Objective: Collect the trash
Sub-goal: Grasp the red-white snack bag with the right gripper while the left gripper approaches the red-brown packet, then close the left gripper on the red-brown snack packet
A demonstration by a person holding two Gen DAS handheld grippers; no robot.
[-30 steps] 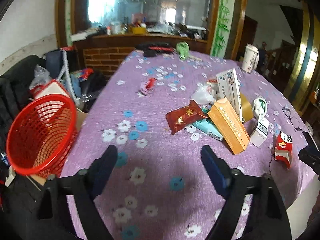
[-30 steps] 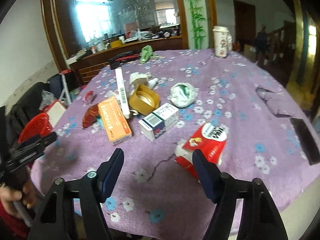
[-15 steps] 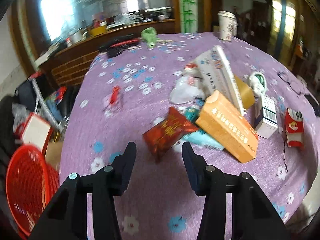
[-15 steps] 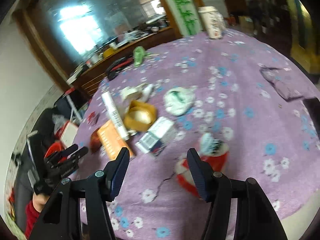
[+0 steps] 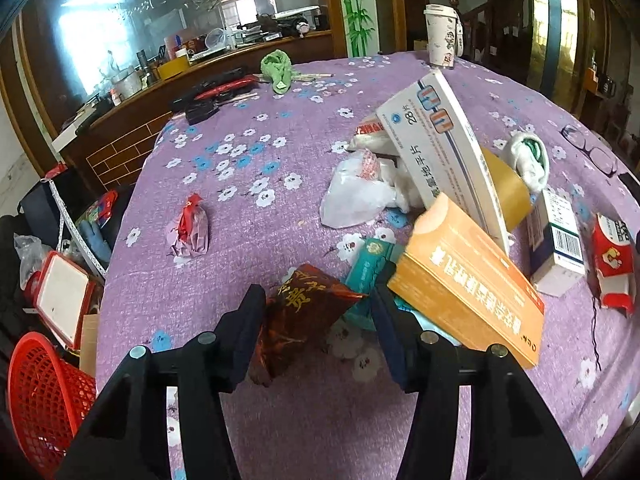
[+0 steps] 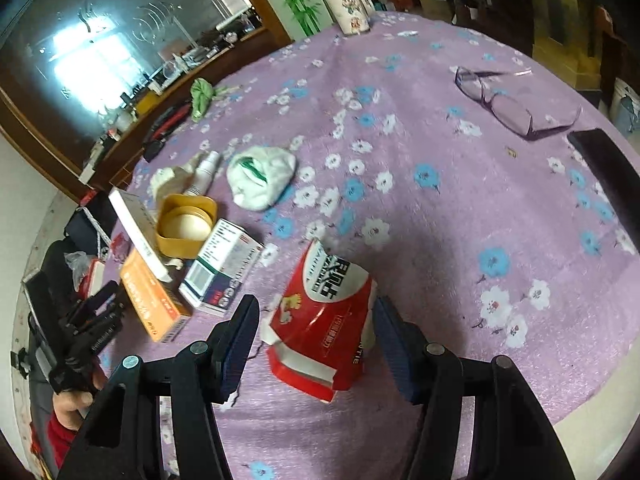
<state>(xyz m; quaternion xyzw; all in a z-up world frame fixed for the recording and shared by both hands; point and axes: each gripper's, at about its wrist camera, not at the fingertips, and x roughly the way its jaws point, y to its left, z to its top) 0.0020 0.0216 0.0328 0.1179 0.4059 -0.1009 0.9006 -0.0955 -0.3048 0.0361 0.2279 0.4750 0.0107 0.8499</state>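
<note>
Trash lies on a purple flowered tablecloth (image 5: 248,184). My left gripper (image 5: 318,320) is open, its jaws on either side of a dark red foil packet (image 5: 304,312). Beside it lie an orange box (image 5: 468,288), a teal packet (image 5: 368,268) and a white medicine box (image 5: 444,148). My right gripper (image 6: 314,332) is open around a torn red carton (image 6: 324,316); the carton also shows in the left wrist view (image 5: 612,264). A red mesh basket (image 5: 44,396) stands off the table at the lower left.
A white plastic bag (image 5: 356,196), a pink wrapper (image 5: 192,228), a blue-white box (image 6: 220,268), a yellow tub (image 6: 186,228), a white crumpled wrapper (image 6: 262,176), a green cloth (image 6: 202,96), glasses (image 6: 504,104), a phone (image 6: 608,172) and a cup (image 6: 348,0) lie on the table.
Both grippers moved forward and down. The left now straddles the dark red packet, the right straddles the red carton. Both stay open.
</note>
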